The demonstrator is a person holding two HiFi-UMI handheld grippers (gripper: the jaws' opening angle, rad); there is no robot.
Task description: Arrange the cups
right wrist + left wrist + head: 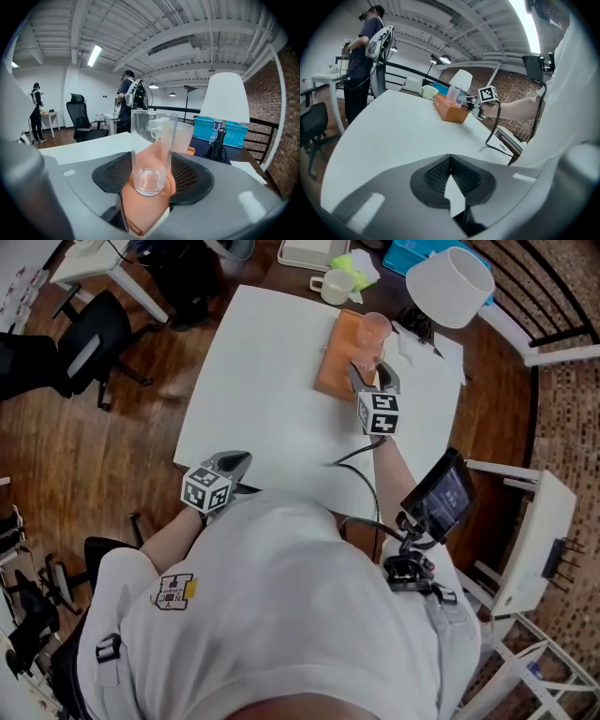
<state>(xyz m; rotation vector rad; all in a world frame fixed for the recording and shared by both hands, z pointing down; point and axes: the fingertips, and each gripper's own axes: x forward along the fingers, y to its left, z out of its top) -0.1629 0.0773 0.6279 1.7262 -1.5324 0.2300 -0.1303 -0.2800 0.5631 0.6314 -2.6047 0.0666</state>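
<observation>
A clear glass (151,154) is being gripped upright by the right gripper (150,187). Its jaws are being spread wide by the glass, with one pad (123,180) pressed against each side. The glass is being shown low over the near end of an orange tray (143,213), and contact with the tray cannot be told. The tray is being carried by the white table (267,390) toward its far right edge. A frosted cup (188,136) is standing just behind the glass. At the table's near left edge, well apart from the tray, the left gripper (450,161) is being held with its jaws fully together and empty.
</observation>
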